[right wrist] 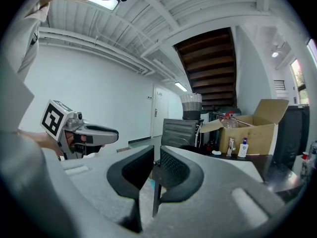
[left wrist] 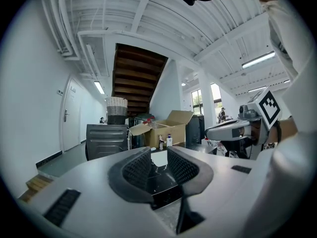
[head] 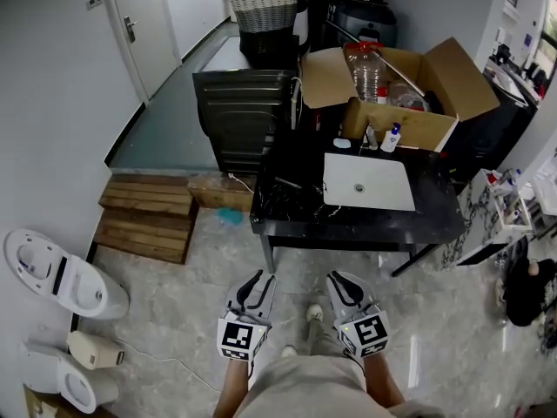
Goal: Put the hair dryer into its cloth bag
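A flat white cloth bag (head: pixel 368 181) lies on the black table (head: pixel 435 220); in the left gripper view the bag (left wrist: pixel 159 157) shows as a pale patch beyond the jaws. To its left on the table is a dark tangle with a thin cord (head: pixel 283 194), too dark to tell as the hair dryer. Both grippers hang low over the marble floor, well short of the table. My left gripper (head: pixel 254 282) has a clear gap between its jaws and nothing in it. My right gripper (head: pixel 339 282) has its jaws almost together, with only a slit and nothing held.
An open cardboard box (head: pixel 409 85) with a plastic bottle (head: pixel 365 68) stands at the table's back, small bottles (head: pixel 391 138) before it. A dark cabinet (head: pixel 244 111) with a wicker basket (head: pixel 263 5) is on the left. Wooden pallets (head: pixel 148 216) and white toilets (head: pixel 61 277) lie on the floor.
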`<move>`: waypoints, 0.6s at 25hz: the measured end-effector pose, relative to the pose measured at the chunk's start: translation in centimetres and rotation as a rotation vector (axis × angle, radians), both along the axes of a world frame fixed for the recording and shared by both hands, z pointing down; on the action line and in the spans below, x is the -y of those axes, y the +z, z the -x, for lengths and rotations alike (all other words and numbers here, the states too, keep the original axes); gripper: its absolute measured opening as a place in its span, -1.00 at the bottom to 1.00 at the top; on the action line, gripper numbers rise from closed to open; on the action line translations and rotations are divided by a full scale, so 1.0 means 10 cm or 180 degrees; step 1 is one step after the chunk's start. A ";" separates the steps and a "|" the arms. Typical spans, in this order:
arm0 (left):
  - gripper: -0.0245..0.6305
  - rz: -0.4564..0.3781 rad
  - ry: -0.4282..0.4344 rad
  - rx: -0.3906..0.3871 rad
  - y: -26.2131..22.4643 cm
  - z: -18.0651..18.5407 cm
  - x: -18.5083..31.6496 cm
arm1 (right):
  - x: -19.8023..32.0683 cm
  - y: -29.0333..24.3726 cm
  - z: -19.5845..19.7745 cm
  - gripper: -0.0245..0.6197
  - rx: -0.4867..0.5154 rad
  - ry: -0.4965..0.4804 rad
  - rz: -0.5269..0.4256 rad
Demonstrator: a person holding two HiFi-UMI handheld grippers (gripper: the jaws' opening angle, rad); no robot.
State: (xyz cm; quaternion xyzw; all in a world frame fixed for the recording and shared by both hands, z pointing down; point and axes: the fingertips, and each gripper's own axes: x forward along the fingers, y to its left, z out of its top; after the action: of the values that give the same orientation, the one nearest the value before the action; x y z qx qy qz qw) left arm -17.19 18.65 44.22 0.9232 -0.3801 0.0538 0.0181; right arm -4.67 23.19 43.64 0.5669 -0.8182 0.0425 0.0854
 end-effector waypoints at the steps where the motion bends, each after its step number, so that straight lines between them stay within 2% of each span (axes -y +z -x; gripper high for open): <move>1: -0.62 -0.0004 -0.0001 0.0002 0.00 -0.01 0.02 | 0.03 0.01 -0.01 -0.85 0.0007 -0.0008 0.0003; 8: -0.62 -0.0002 -0.0076 0.0069 0.06 -0.10 0.26 | 0.32 0.05 -0.09 -0.85 0.0052 -0.0093 -0.0034; 15: -0.62 0.0031 -0.0189 0.0144 0.14 -0.37 0.71 | 0.78 0.14 -0.39 -0.85 0.0098 -0.0170 0.0031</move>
State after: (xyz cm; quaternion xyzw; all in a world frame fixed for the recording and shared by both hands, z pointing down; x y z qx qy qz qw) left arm -13.50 11.51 45.65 0.9099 -0.4074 0.0760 0.0156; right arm -0.76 15.35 45.03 0.5437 -0.8341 0.0529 0.0766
